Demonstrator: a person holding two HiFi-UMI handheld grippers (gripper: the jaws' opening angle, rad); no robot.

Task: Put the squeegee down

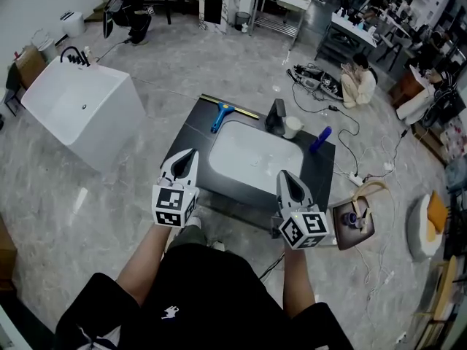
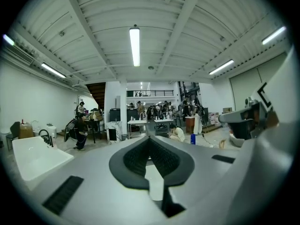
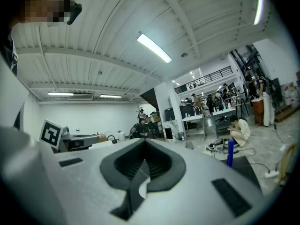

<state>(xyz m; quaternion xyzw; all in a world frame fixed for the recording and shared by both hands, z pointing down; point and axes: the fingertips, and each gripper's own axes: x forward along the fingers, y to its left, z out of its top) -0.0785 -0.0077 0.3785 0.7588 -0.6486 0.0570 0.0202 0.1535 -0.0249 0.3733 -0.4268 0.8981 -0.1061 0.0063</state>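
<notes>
Tongs first, from the head view: the left tongs [image 1: 187, 159] and right tongs [image 1: 287, 179] hover over the near edge of the counter [image 1: 191, 141], pointing away from the person and carrying nothing. The squeegee [image 1: 221, 114] lies flat at the counter's far left corner, beside the white basin [image 1: 255, 155] and well apart from both tongs, so the task looks done. Its blade sits right along the far edge, so I judge that a stray nudge could tip it onto the floor. A faucet [image 1: 276, 115], a cup [image 1: 292, 127] and a blue bottle [image 1: 319, 140] stand at the far right. A careless sweep there could topple the cup or the bottle.

Left gripper view: the left tongs [image 2: 150, 139] are pressed fully together with nothing between the pads, aimed across the room. The squeegee does not show here.

Right gripper view: the right tongs [image 3: 143, 165] also look closed and empty. The blue bottle [image 3: 229, 152] stands ahead to the right, the likeliest thing to get clipped.
</notes>
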